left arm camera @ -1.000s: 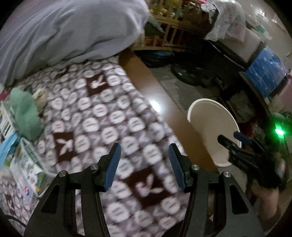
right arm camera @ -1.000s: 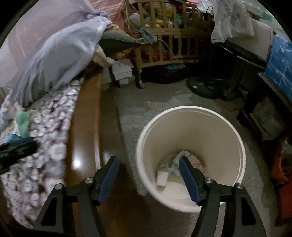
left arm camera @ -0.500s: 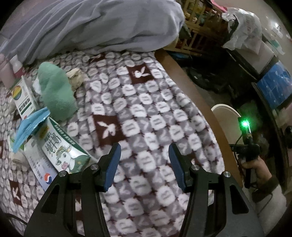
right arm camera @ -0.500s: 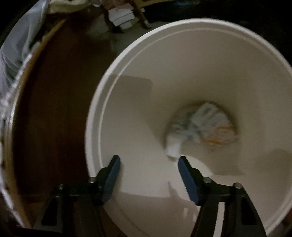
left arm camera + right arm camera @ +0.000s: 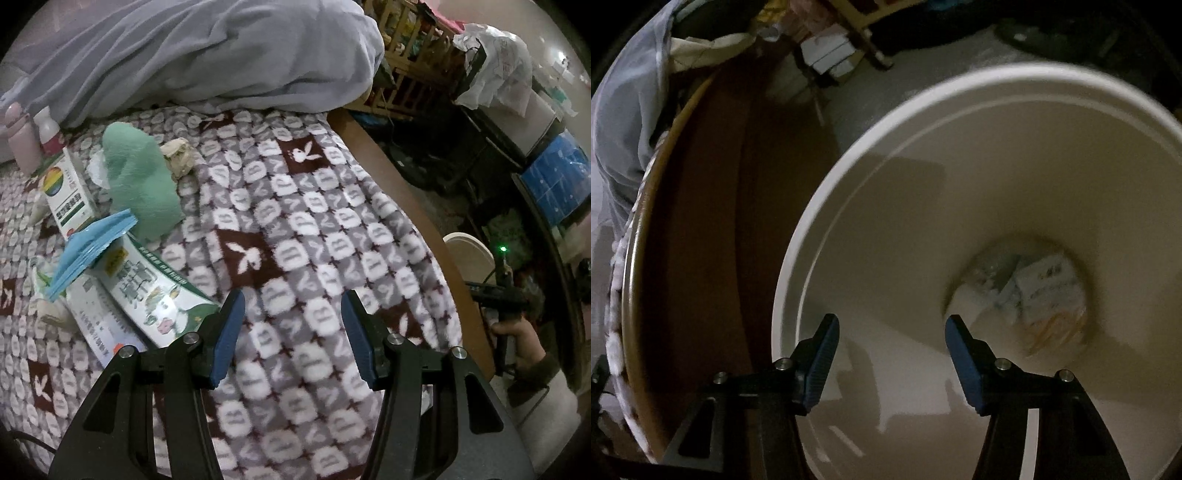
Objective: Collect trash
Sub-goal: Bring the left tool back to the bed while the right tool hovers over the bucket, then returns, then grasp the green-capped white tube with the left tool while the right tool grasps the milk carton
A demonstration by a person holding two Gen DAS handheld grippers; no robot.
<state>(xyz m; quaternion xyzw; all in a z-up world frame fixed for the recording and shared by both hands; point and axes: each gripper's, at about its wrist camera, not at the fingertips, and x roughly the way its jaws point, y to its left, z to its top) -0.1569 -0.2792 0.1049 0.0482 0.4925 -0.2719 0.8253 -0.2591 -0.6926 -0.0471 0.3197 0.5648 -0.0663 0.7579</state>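
Left tongs (image 5: 291,328) open, nothing between the pads, hovering over the patterned blanket (image 5: 314,229) of the bed, just right of a green-and-white carton (image 5: 155,291). Right tongs (image 5: 890,354) inside the mouth of the white bin (image 5: 960,177), jaws closing with nothing between them; the bin stands on the floor beside the bed's wooden edge (image 5: 713,229). Trash already down at the bin's bottom (image 5: 1023,291): crumpled paper and wrappers. More trash lies toward the bed's left side: the carton, a flat white box (image 5: 99,325) under it, a blue packet (image 5: 88,251) on top, a rainbow-marked box (image 5: 66,192), a crumpled paper wad (image 5: 181,157) next to a green cloth (image 5: 140,184). Two small bottles (image 5: 33,136) by the grey duvet (image 5: 192,55); whether they are trash I cannot tell. Judgement: drop step looks finished on the right; pickup is in hand on the left. Next move calls for shifting the left tongs onto the carton's near edge, closing on it, then carrying it over the bed's edge to the bin.
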